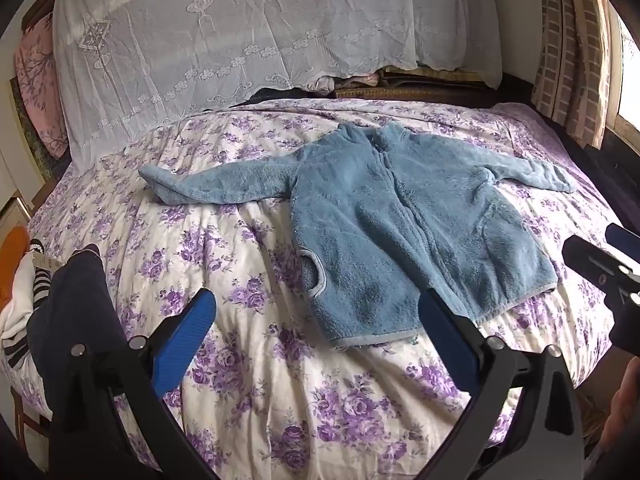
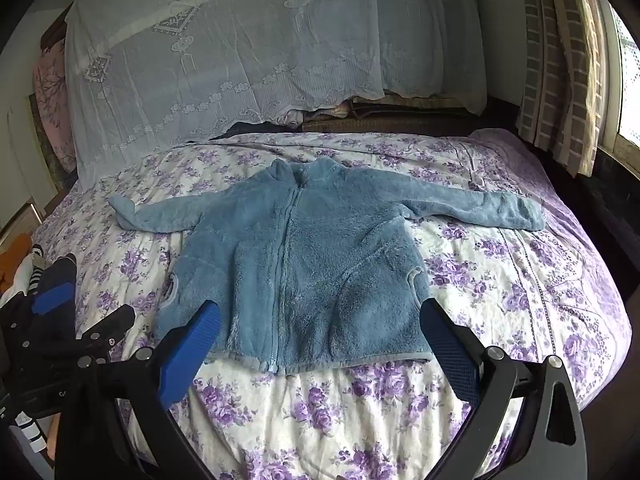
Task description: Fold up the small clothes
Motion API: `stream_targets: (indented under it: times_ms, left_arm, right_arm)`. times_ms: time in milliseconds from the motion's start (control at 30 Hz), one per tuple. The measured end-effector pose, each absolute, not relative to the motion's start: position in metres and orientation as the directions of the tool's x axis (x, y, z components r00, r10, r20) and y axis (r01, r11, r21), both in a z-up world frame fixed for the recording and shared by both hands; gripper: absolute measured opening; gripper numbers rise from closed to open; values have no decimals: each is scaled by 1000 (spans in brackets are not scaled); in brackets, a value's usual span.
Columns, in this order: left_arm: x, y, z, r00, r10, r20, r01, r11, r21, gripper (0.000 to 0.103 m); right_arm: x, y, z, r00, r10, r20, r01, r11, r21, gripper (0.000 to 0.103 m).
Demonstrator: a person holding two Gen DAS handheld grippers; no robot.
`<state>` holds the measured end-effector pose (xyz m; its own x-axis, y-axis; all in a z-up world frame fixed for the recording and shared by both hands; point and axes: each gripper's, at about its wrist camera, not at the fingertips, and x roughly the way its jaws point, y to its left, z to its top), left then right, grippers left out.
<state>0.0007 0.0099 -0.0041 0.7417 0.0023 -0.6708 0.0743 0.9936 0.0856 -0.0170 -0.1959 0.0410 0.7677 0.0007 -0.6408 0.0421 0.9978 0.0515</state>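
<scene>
Both hand-held grippers hang over the near edge of the bed with their blue pads spread wide and nothing between them. Seen from its own camera, the left hand-held gripper (image 1: pixel 316 332) points down at the floral quilt (image 1: pixel 248 248), its right pad overlapping the hem corner of the blue fleece jacket (image 1: pixel 400 236) in view, though contact cannot be told. From its own camera the right hand-held gripper (image 2: pixel 320 344) frames the jacket's lower hem. The jacket lies face up and zipped in the middle of the quilt, collar toward the far lace curtain (image 2: pixel 260 60), both sleeves stretched out sideways. A pile of dark and striped clothes (image 1: pixel 52 300) sits at the bed's left edge.
</scene>
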Motion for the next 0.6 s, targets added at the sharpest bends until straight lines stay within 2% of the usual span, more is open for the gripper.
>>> stream_targets:
  times_ms: [600]
  left_arm:
    - [3, 10, -5, 735, 13, -678, 66, 994, 90, 99]
  right_arm:
    - [-18, -197, 44, 769, 1, -640, 42, 998, 52, 100]
